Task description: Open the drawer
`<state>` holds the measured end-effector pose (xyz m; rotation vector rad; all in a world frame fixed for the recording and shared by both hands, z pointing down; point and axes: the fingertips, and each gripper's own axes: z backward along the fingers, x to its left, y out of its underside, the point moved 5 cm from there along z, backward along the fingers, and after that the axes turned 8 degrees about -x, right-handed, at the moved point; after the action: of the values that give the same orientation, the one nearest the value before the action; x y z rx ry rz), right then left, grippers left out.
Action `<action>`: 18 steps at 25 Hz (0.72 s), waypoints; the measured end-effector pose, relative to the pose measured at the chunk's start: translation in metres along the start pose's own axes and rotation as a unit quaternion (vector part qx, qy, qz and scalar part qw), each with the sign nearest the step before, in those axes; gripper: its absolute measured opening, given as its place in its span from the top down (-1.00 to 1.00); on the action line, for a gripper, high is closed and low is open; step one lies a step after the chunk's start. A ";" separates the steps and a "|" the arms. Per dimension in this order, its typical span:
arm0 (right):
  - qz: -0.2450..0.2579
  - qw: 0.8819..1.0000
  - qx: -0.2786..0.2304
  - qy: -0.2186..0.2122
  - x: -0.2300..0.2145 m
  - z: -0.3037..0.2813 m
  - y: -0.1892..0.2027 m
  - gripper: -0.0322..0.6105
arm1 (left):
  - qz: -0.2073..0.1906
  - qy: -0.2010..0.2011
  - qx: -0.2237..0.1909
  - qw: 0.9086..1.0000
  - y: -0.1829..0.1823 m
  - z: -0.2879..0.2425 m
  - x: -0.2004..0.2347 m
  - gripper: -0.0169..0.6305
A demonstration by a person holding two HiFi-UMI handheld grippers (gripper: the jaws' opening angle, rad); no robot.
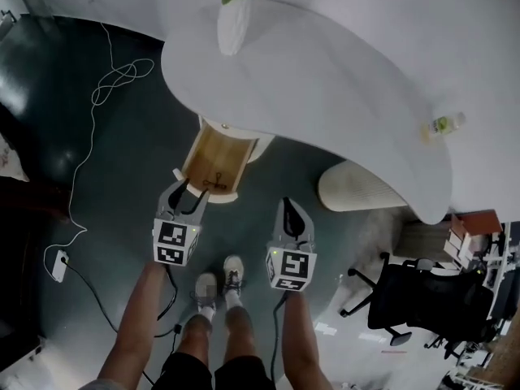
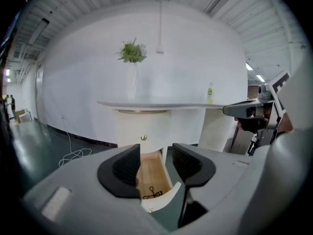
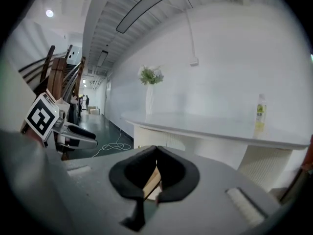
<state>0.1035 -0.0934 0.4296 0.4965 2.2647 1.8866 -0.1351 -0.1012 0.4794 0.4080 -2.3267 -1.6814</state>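
The pale wooden drawer with a curved white front stands pulled well out from the round white pedestal under the broad, curved white counter. Its inside is open to view, with a small black wire-like thing lying near the front, so the opening looks done, or very nearly. The drawer's long axis runs from the pedestal out over the dark floor toward the person, and its front end is the one nearest the tools. The left tool hangs just at that front and above it, its two dark jaws standing apart with nothing pressed between them. Looking along it, the drawer lies ahead and below, showing through the gap. The right tool is off to the side, apart from the drawer, its jaws closed together on nothing. The left hand is plainly the nearer, and I judge that any further pull would fall to it, drawn straight along the drawer's length toward the person's feet. On the counter, well away, stand a white vase of green sprigs and a small clear bottle; neither is in the way.
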 end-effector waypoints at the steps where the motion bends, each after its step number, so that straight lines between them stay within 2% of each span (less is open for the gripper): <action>1: 0.000 1.000 -0.004 0.003 -0.007 0.003 -0.013 0.89 | -0.002 0.000 -0.005 1.000 -0.016 0.001 -0.003 0.28; 13: 0.008 0.998 -0.052 0.032 -0.042 0.062 -0.173 0.89 | -0.027 -0.011 -0.079 0.996 -0.194 0.061 -0.023 0.39; 18: -0.005 0.996 -0.077 0.048 -0.049 0.087 -0.229 0.89 | -0.047 -0.019 -0.105 0.993 -0.257 0.094 -0.024 0.45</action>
<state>0.1420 -0.0647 0.1841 0.3796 2.1511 2.1013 -0.1244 -0.0862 0.2051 0.4527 -2.1568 -1.9705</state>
